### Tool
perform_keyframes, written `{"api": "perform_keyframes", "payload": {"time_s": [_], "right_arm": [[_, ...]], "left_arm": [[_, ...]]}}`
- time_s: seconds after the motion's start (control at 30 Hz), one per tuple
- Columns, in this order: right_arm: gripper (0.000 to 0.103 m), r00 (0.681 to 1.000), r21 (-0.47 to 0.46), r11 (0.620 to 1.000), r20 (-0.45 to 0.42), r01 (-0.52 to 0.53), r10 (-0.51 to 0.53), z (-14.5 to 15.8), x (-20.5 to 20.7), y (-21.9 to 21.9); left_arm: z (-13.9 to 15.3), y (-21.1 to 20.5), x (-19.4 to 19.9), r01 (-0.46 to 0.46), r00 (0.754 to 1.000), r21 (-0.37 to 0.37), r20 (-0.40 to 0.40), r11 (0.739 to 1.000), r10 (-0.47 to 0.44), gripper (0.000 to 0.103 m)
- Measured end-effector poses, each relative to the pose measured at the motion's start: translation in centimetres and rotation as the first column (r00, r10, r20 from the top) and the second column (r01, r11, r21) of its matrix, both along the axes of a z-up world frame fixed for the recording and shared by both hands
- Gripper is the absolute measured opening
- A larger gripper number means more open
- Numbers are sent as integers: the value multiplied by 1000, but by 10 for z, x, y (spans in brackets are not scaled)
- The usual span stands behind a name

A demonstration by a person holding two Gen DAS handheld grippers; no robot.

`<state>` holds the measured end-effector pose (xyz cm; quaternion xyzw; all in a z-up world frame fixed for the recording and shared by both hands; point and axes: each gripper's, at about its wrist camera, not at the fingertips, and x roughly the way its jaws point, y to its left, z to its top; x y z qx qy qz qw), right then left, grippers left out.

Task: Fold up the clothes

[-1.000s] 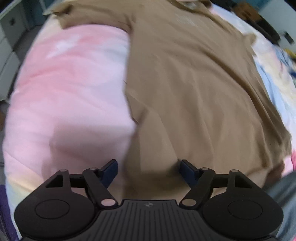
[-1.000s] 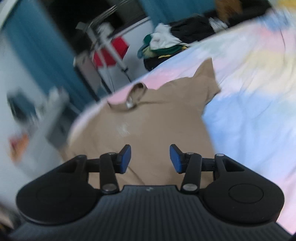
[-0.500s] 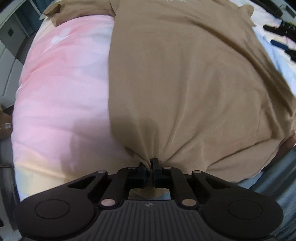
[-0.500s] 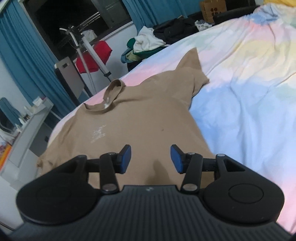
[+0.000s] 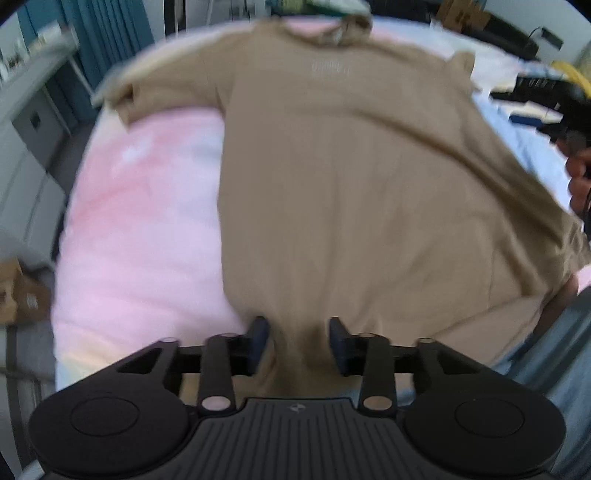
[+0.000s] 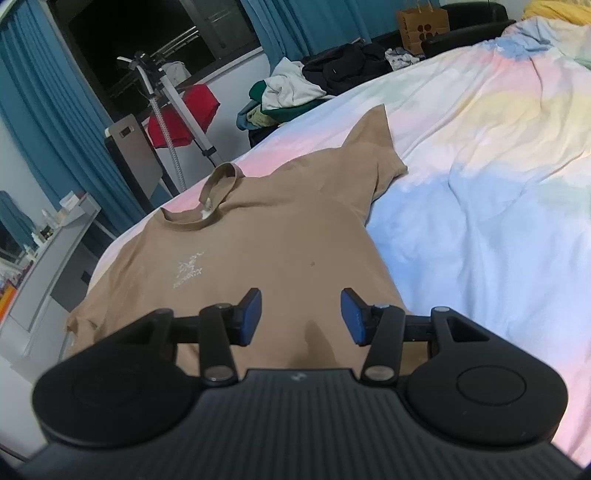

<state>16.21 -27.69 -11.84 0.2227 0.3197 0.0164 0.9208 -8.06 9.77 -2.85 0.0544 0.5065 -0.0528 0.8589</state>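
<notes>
A tan short-sleeved T-shirt (image 5: pixel 351 177) lies spread front up on a pastel bed cover (image 5: pixel 140 229), collar at the far end. My left gripper (image 5: pixel 298 338) is open over the shirt's near hem at its left corner, with cloth between its blue pads but not pinched. In the right wrist view the same T-shirt (image 6: pixel 258 236) shows with a small white print on the chest. My right gripper (image 6: pixel 301 314) is open just above the shirt's lower part, holding nothing.
The bed cover (image 6: pixel 480 184) stretches right of the shirt. A pile of clothes (image 6: pixel 295 92) and a paper bag (image 6: pixel 423 24) lie beyond the bed's far edge. A stand with a red item (image 6: pixel 181 110) and a grey cabinet (image 6: pixel 48 266) stand at the left. A cardboard box (image 5: pixel 22 295) sits on the floor.
My left gripper was shut on the shirt's hem half a second ago and has now opened, letting it go. The shirt lies flatter. The right gripper has stayed open over the shirt.
</notes>
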Motion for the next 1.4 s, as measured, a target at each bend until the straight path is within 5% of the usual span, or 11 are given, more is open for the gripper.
{"api": "perform_keyframes", "payload": {"time_s": [0.17, 0.33, 0.43, 0.57, 0.7, 0.77, 0.9, 1.0, 1.17, 1.33, 1.4], "right_arm": [[51, 1000, -29, 999, 16, -12, 13, 3, -5, 3], [51, 997, -96, 995, 66, -19, 26, 10, -11, 7], [78, 995, -113, 993, 86, -38, 48, 10, -13, 10], [83, 994, -43, 996, 79, -77, 81, 5, -8, 8], [83, 999, 85, 996, 47, -5, 1, 1, 10, -10], [83, 998, 227, 972, -8, 65, -65, -2, 35, -33], [83, 972, 471, 851, -94, 232, -213, -21, 87, -83], [84, 949, 544, 779, -131, 311, -287, -45, 123, -108], [86, 960, 513, 812, -151, 278, -234, -95, 184, -116], [85, 977, 432, 888, 61, 159, -205, -104, 223, -107], [62, 979, 345, 927, 85, 145, -185, -101, 238, -98]], "left_arm": [[29, -38, 27, 6, 971, -25, 239, 1000, 1, 86], [48, -58, 78, -20, 914, -102, 400, 995, 60, 94], [52, -68, 101, -24, 882, -138, 463, 990, 86, 101], [36, -60, 125, -83, 852, -152, 502, 985, 149, 102], [10, -23, 142, -169, 856, -219, 450, 961, 253, 102], [-1, -6, 145, -208, 859, -263, 412, 942, 305, 102], [-17, 20, 155, -277, 860, -339, 330, 899, 390, 102], [-26, 32, 164, -294, 859, -361, 306, 885, 411, 102], [-42, 33, 178, -290, 872, -390, 270, 874, 409, 102], [-56, 35, 196, -291, 877, -396, 254, 871, 408, 102], [-60, 37, 203, -304, 876, -396, 241, 866, 418, 102]]}}
